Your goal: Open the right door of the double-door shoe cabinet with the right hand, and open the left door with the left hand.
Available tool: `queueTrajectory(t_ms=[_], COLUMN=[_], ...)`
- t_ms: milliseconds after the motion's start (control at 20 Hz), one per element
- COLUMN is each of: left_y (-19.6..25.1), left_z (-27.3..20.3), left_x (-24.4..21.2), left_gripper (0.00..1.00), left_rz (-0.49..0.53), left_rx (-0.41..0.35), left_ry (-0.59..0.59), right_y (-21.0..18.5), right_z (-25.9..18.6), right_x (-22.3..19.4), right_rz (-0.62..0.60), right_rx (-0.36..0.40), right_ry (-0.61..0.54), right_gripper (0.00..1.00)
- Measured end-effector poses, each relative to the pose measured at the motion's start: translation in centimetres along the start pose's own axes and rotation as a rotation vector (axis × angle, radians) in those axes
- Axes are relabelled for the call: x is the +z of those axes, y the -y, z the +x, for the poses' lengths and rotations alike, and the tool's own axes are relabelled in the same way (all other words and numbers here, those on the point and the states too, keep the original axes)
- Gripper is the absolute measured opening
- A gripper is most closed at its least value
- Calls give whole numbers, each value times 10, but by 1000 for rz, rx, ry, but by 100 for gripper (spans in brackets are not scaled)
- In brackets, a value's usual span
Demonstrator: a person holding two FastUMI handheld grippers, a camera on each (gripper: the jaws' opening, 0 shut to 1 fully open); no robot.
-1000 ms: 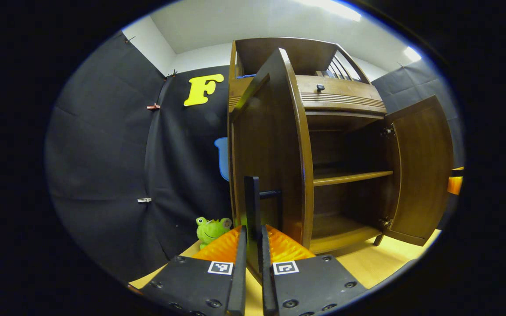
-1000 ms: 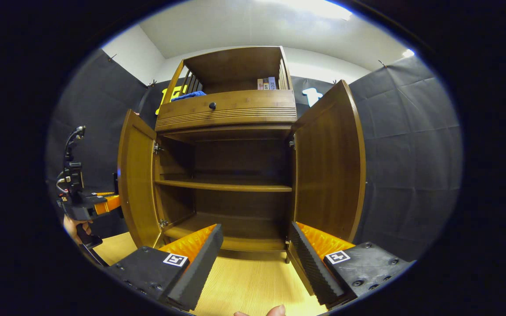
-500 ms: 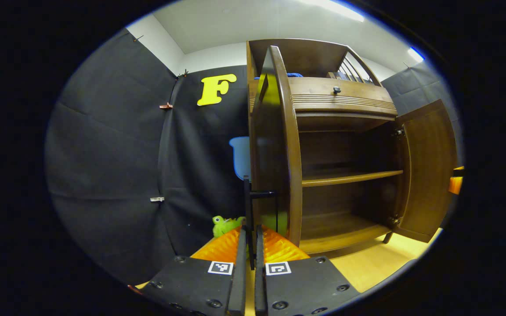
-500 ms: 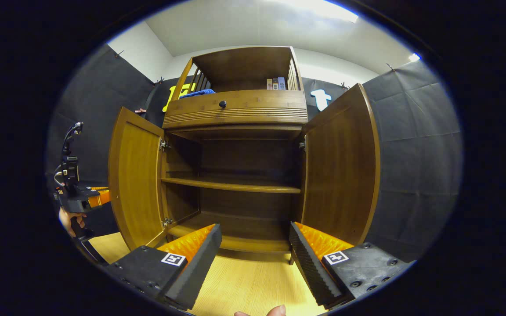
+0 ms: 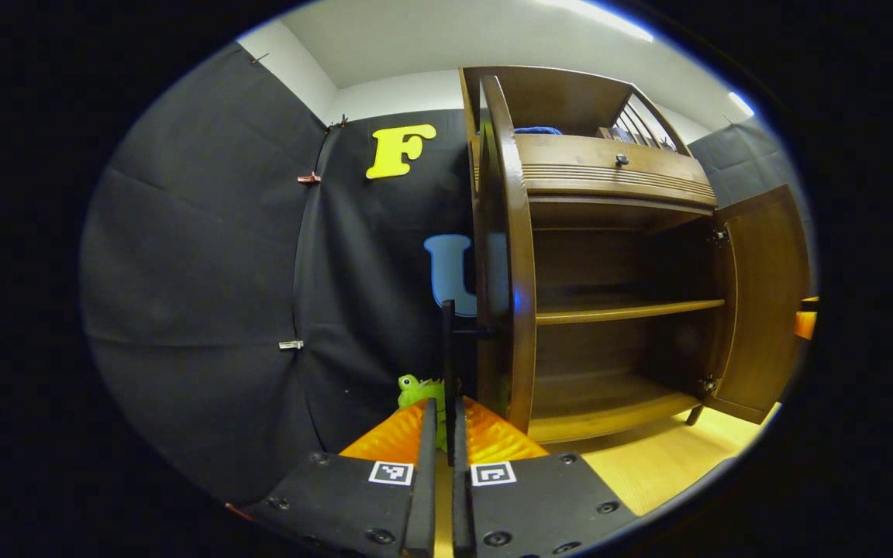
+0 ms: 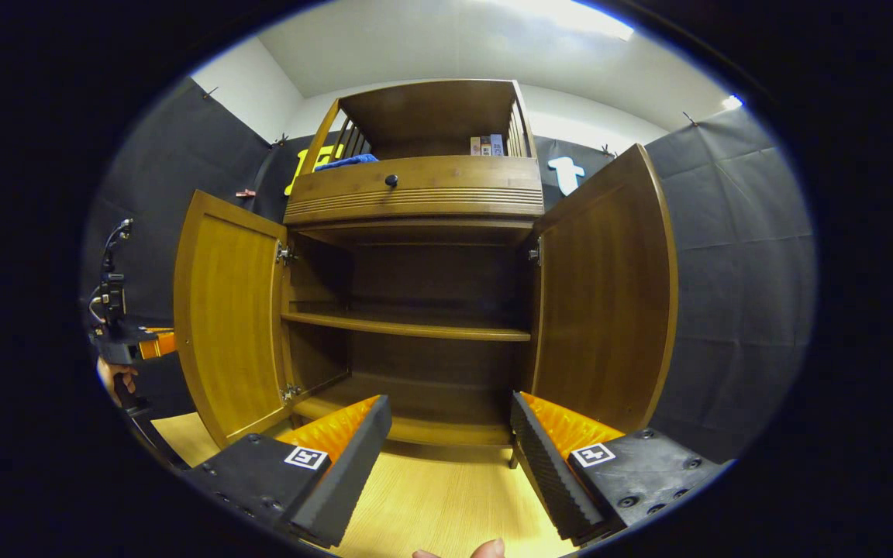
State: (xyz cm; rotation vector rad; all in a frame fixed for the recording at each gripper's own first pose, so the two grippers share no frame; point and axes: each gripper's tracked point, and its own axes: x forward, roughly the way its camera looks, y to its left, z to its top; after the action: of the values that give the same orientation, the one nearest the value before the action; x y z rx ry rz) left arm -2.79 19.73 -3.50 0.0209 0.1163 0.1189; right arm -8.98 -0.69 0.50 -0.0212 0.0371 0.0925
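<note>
The left gripper [image 5: 440,418] is closed on the dark bar handle [image 5: 448,349] of the left door [image 5: 502,256], with both fingers pressed against the bar. The left door is seen nearly edge-on in the left gripper view and stands wide open in the right gripper view [image 6: 225,318]. The right door [image 6: 605,294] is also swung wide, and the right gripper [image 6: 450,449] is held in front of the shoe cabinet [image 6: 415,194] with its fingers well apart and nothing between them.

The step in hand is judged to be the last part of the left door's swing. The pull is best kept along the door's arc about its hinges, so that the handle is not twisted in the grip. Once the door is fully open, the fingers are to be parted before the gripper is drawn away, so that the door is not dragged back.

A green frog toy [image 5: 419,390] lies on the floor near the booth's wall, just beyond the handle. It is judged to lie close to the door's path, and contact with it should be avoided. The cabinet's lower shelves [image 6: 404,327] appear bare.
</note>
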Motion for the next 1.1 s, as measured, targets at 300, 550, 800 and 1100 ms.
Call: queueTrajectory(t_ms=[300, 550, 800, 1100], left_y=[-8, -13, 28, 77], left_z=[-14, -41, -60, -59], left_x=[6, 30, 39, 43], left_gripper=[26, 79, 95, 96], left_rz=[52, 57, 15, 63], left_rx=[72, 133, 15, -42], left_ry=[19, 84, 82, 77], right_y=[0, 5, 6, 11], right_z=[1, 1, 1, 3], right_x=[3, 0, 1, 2], right_rz=[-4, -2, 4, 19], right_rx=[0, -7, -6, -10], right_ry=[6, 4, 7, 17], right_gripper=[100, 100, 100, 100])
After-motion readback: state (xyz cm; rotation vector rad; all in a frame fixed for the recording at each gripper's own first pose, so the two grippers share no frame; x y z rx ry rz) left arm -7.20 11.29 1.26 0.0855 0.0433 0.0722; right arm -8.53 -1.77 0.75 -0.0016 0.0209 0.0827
